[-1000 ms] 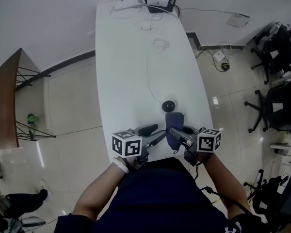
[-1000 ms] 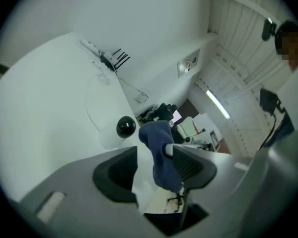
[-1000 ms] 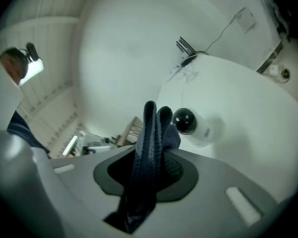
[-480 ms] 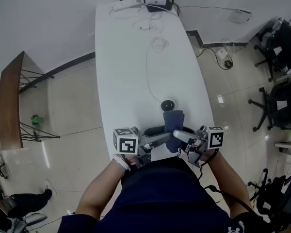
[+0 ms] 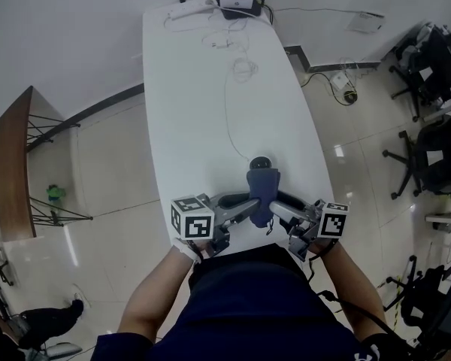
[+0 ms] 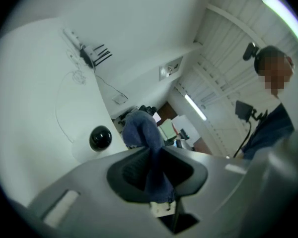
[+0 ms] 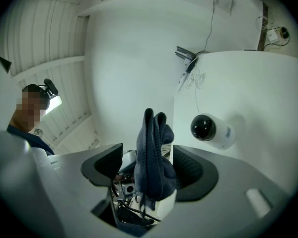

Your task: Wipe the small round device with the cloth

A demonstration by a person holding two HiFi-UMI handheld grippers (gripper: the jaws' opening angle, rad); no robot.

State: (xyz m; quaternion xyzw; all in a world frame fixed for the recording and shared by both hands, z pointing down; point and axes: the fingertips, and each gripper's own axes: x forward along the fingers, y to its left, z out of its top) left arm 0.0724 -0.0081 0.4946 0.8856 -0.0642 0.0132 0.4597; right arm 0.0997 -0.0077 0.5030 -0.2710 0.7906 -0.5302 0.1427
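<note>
We find left tool (image 6: 156,168) just closed, pinching cloth (image 5: 264,190); right tool (image 7: 148,165) just opened, spread, cloth loose between jaws. Cloth hangs above surface (image 5: 188,111), near small round device (image 5: 261,162). We judge cloth soft, limp, light: grip bunched fold.

My left gripper (image 5: 248,204) and right gripper (image 5: 276,207) are grey shells with black ribbed pads (image 6: 134,170) — each bears a white cube (image 5: 193,218) of black square markers. My shirt (image 5: 255,307) is dark navy and short-sleeved; just beyond it sits a white wristband (image 5: 185,254), with a black cable (image 5: 332,301) beside it.
</note>
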